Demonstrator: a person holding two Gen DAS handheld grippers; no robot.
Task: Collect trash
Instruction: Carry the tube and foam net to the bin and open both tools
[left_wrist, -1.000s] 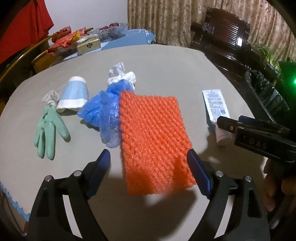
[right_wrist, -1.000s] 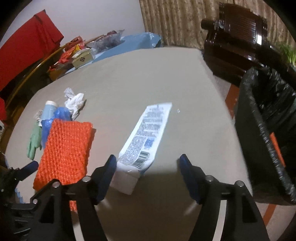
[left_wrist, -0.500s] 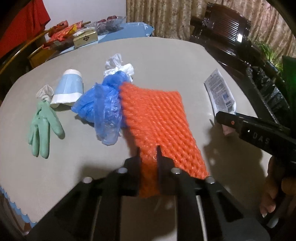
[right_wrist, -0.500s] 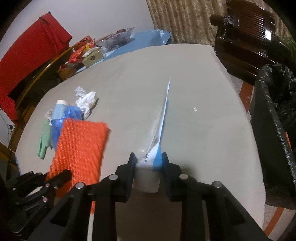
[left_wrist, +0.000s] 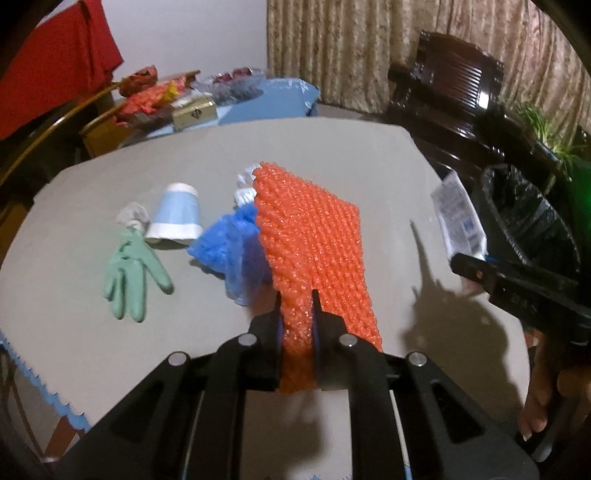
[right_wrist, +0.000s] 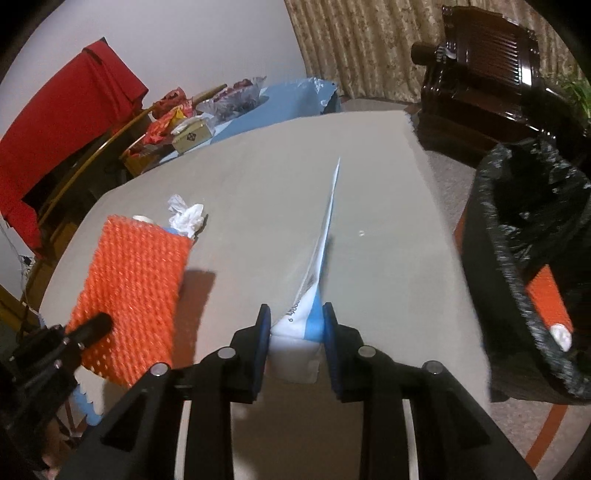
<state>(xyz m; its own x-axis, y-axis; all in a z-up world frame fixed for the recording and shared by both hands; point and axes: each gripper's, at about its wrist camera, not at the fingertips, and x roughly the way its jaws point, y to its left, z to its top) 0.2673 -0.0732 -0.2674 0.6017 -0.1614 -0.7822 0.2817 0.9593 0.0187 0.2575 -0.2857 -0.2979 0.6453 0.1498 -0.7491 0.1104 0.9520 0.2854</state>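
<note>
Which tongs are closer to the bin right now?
Right. The right tongs, shut on the tube, sit just beside the black-lined bin. The left tongs, holding the orange foam net, are farther off across the table.

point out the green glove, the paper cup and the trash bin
green glove (left_wrist: 127, 267), left wrist view, on its palm
paper cup (left_wrist: 176, 216), left wrist view, on its light blue side wall
trash bin (right_wrist: 491, 236), right wrist view, on its bag-lined near rim

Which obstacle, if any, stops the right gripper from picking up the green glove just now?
Probably not able yet: the right gripper is shut on the toothpaste tube, and the green glove lies across the table beyond the orange foam mesh in the left gripper.
</note>
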